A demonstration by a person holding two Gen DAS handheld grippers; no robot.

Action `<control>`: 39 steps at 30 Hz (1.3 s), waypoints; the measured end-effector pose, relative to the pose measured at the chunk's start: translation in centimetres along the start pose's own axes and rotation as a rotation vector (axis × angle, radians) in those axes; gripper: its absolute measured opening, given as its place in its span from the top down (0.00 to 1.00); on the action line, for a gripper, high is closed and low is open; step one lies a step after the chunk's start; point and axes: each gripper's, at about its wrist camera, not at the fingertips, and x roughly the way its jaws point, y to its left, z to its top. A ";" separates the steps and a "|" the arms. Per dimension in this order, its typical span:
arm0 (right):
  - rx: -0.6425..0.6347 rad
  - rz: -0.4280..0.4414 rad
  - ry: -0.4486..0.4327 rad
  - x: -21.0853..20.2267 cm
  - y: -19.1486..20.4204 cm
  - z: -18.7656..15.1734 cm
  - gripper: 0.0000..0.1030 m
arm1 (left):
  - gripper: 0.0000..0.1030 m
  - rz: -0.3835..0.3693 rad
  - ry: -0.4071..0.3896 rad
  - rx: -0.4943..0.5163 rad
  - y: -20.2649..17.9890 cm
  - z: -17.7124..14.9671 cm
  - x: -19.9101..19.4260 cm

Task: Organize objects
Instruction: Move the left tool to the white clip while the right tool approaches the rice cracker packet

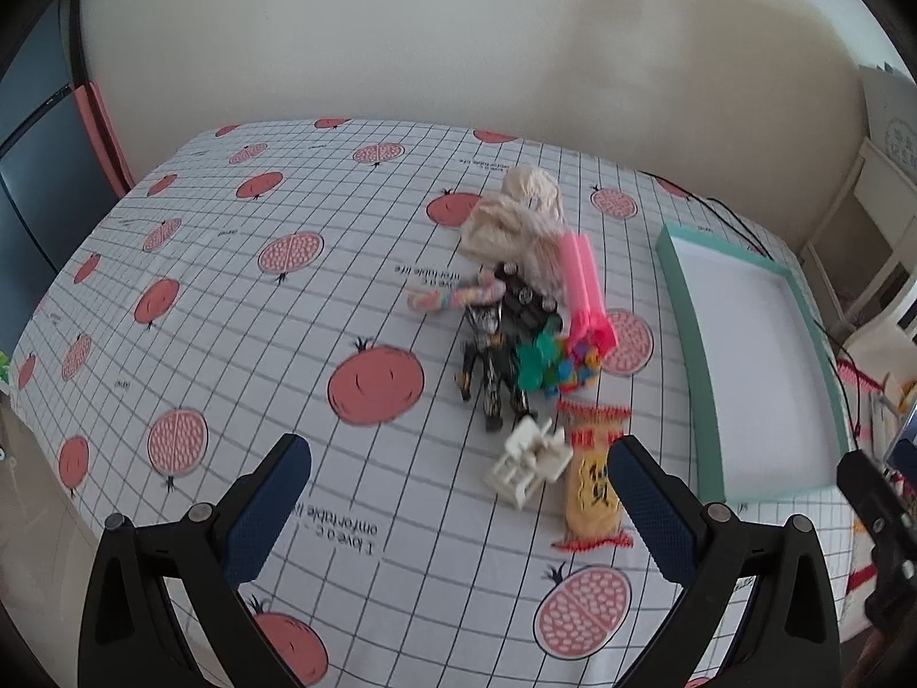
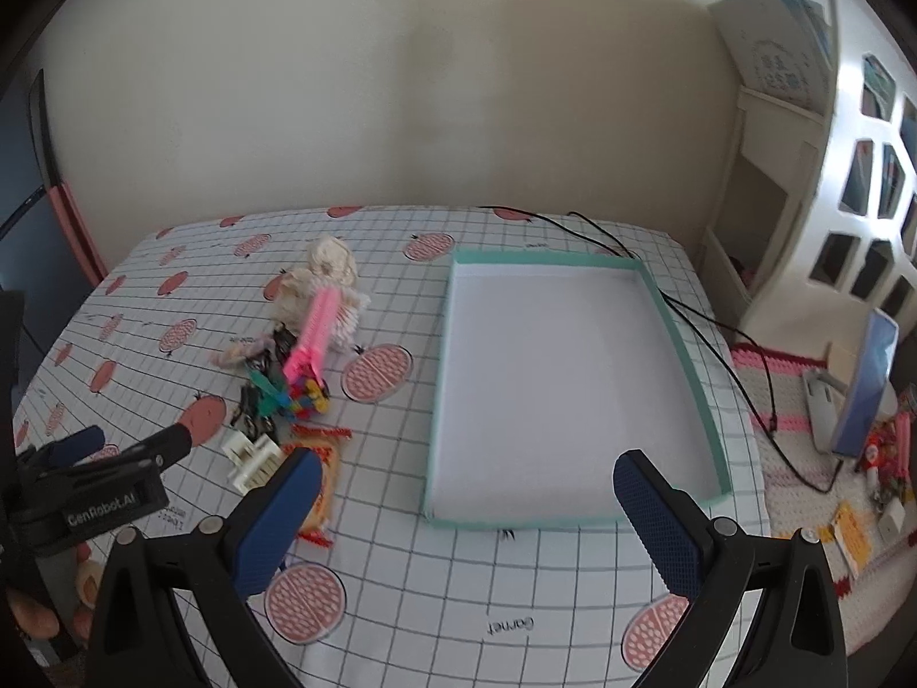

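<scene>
Left gripper (image 1: 458, 481): hovering released, jaws spread wide, above the bench (image 1: 229, 298).
Right gripper (image 2: 467, 496): hanging released, holding nothing, over the near edge of the tray (image 2: 441, 401).
Snack packet (image 1: 593, 476): lying touching the white block toy (image 1: 530, 461).
Pile: pink comb (image 1: 584, 281), dark figure (image 1: 493, 367), cloth (image 1: 516, 212) crowding together left of the tray.

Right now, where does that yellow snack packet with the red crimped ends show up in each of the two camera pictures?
Left wrist view: the yellow snack packet lies low and right of centre, beside the white plastic toy.
Right wrist view: it lies low and left, partly hidden behind a finger of the right hand-held gripper.
Shared landmark: the teal-rimmed tray, to the packet's right in both.
</scene>
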 end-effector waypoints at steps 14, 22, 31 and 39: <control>-0.061 0.120 0.161 7.9 5.1 1.6 0.00 | 0.00 0.015 0.123 -0.048 1.1 3.2 6.1; -0.092 0.143 0.250 10.5 7.0 -0.8 0.02 | 0.02 -0.003 0.204 -0.061 1.4 1.9 7.6; -0.103 0.167 0.295 12.1 8.4 -2.4 0.05 | 0.09 -0.026 0.241 -0.086 0.9 1.6 8.0; -0.123 0.142 0.330 13.5 9.0 -3.1 0.06 | 0.11 -0.035 0.243 -0.066 -0.3 1.4 8.1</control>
